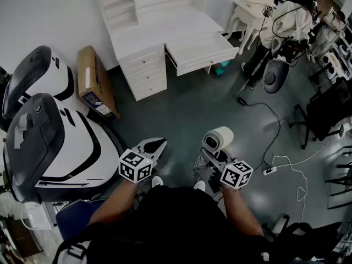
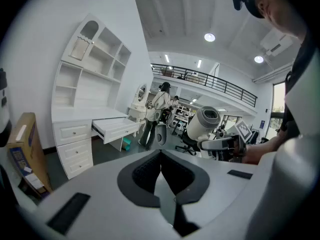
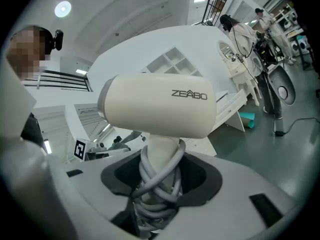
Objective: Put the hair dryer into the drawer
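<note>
Cream dryer (image 3: 160,104), handle clamped in right gripper (image 3: 157,174); left gripper (image 2: 160,155) closed, empty; far open drawer (image 1: 204,60) not yet reached.

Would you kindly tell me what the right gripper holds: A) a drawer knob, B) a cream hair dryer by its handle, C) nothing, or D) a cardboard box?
B: the right gripper is shut on the hair dryer, its cord-wrapped handle clamped between the fingers.

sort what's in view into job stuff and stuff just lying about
Job: hair dryer, gripped in the right claw; open drawer.
Lying about: box; power strip; chair.
</note>
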`<state>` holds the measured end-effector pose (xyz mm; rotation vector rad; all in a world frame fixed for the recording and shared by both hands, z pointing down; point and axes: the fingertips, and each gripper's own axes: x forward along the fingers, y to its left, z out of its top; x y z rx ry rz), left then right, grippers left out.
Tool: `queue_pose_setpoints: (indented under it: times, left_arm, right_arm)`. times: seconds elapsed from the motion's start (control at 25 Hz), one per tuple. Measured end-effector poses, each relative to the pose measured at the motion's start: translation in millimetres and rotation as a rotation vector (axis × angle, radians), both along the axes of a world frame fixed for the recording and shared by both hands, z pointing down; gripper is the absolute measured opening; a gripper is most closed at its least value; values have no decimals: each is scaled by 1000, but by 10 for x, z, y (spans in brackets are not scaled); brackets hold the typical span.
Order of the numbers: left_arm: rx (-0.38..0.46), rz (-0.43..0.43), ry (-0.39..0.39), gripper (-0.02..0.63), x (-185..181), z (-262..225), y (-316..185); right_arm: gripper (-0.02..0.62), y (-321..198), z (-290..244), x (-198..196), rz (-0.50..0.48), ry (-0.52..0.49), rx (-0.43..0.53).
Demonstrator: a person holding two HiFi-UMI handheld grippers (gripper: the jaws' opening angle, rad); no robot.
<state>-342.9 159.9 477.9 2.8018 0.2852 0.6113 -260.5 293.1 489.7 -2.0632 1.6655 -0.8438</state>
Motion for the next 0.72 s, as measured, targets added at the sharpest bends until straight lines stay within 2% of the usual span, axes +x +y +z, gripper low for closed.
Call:
queue_pose_setpoints:
  times: [0.72]
  left_arm:
    - [-13, -1, -5, 11, 2, 21, -16]
  right_arm:
    - [216, -30, 7, 13, -5, 11, -3]
